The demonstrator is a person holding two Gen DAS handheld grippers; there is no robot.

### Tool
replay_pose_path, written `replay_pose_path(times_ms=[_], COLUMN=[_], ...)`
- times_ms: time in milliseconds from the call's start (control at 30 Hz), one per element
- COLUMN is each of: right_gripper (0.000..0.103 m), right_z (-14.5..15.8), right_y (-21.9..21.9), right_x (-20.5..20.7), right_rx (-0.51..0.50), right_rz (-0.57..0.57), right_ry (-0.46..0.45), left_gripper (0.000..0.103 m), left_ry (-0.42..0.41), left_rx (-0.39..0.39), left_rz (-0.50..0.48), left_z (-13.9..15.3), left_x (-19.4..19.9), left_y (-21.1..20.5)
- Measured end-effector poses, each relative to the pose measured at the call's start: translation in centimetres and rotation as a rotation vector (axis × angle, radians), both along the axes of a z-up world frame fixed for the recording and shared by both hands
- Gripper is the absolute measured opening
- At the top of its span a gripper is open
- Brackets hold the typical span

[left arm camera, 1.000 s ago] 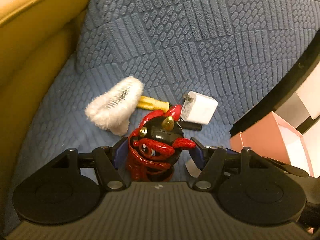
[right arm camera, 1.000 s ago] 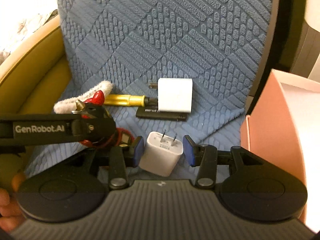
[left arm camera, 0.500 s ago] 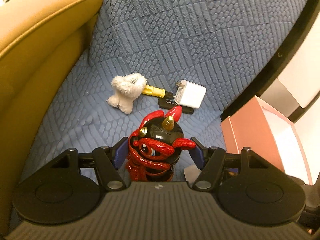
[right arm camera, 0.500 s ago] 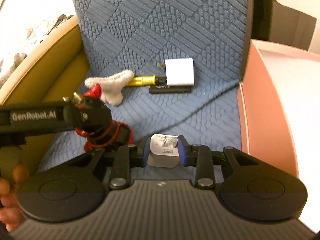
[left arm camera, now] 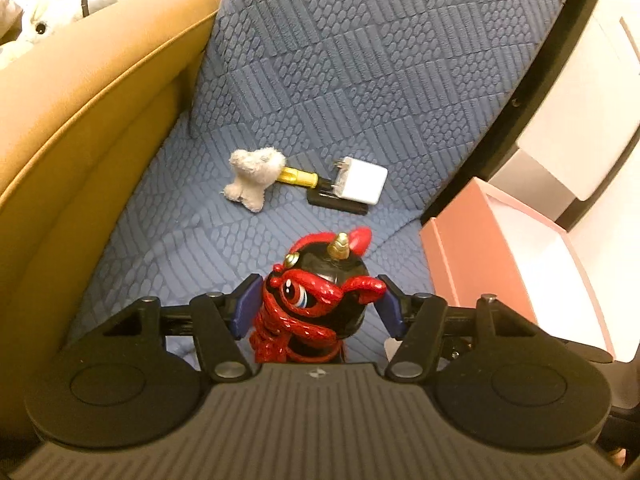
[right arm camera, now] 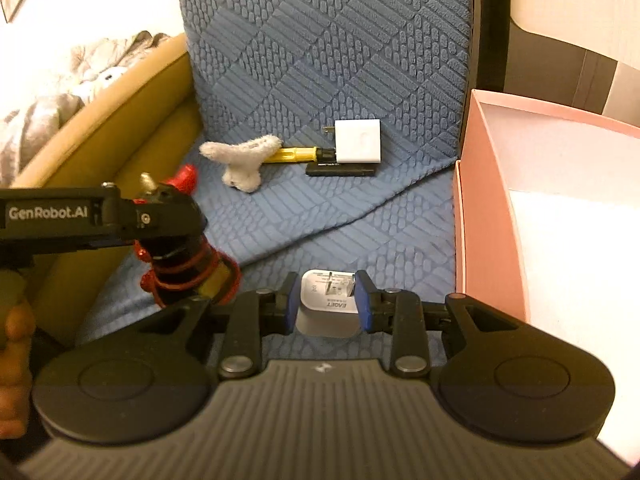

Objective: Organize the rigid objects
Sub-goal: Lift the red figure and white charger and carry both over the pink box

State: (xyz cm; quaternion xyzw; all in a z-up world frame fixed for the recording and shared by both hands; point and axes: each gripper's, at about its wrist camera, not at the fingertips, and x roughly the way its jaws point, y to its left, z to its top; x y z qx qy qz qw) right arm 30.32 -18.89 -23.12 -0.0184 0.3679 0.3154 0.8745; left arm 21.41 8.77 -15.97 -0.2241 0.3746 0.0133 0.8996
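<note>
Right wrist: figurine (right arm camera: 180, 256) half-hidden

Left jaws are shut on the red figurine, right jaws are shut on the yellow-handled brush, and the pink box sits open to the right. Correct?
Not quite. The right gripper holds a white plug adapter, as the right wrist view shows; the yellow-handled brush lies on the blue cushion. The left gripper grips the red figurine, and the pink box sits open to the right.
</note>
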Motion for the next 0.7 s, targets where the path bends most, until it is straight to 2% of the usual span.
replay_pose_path(times_ms=[133,367,700], right_gripper=[0.033,0.033,0.033], right_z=[1.2,3.7,9.0], right_y=[-0.9,-2.9,-6.4], right_x=[-0.7,-1.1,-0.6], right_rx=[0.011,0.035,0.079], right_rz=[-0.005,-0.010,-0.015], right_ry=[-0.009,-0.030,-0.070], left_gripper=[0.065,0.065,0.065], left_ry=[-0.006,-0.010,-0.052], left_rx=[0.020,-0.024,-0.022], left_rz=[0.001,0.018,0.006], left_z=[0.9,1.7,6.5], left_x=[-0.8,-1.5,-0.8], left_y=[-1.2,-2.4,-5.7])
